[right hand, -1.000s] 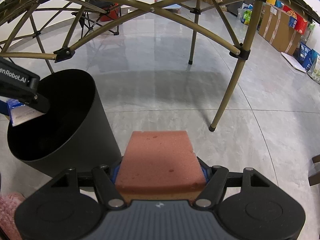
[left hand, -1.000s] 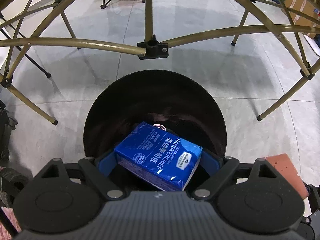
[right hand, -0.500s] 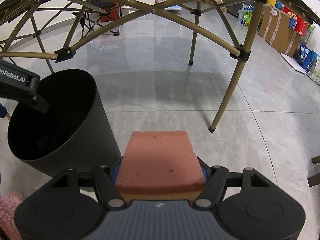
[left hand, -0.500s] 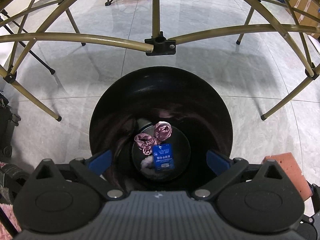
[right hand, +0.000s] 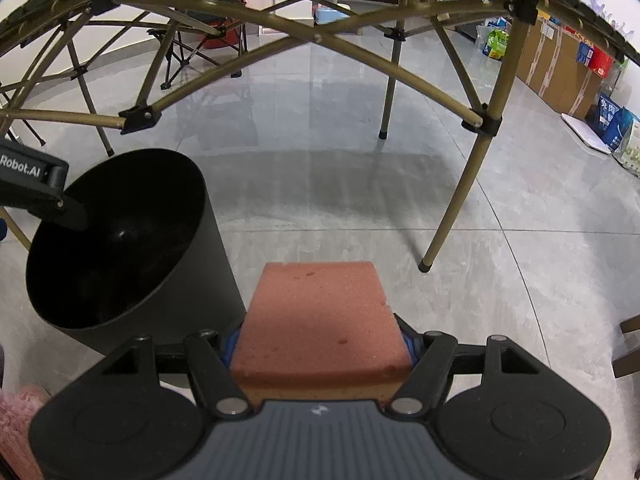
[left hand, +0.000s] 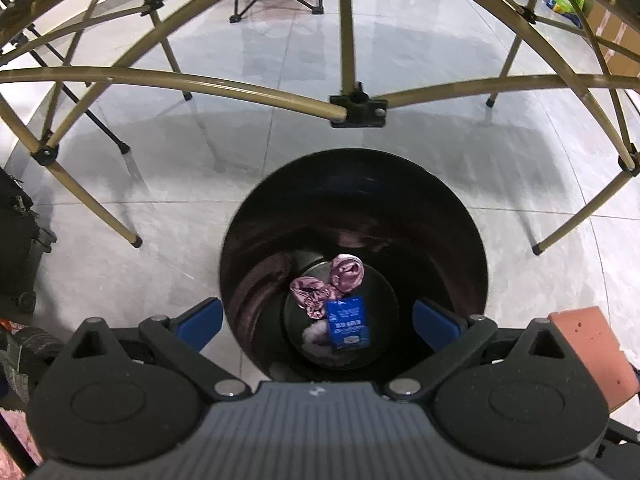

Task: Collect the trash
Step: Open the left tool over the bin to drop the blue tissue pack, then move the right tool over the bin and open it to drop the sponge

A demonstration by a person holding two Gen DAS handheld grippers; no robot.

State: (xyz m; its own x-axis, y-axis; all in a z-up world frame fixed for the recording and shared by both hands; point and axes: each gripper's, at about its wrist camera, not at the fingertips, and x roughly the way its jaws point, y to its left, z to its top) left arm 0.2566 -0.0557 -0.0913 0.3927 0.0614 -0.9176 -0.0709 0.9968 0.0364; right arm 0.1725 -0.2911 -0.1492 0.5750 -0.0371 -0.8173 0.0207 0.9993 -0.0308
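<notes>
The right claw (right hand: 320, 344) holds the flat pink sponge block (right hand: 320, 320) tight. The tall round black bin (right hand: 120, 240) stands to its left, just beside it. The left claw (left hand: 318, 316) hangs wide and empty over the bin, above the small blue tissue pack (left hand: 348, 322).

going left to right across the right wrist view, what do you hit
left gripper → black bin → sponge → table leg → boxes
</notes>
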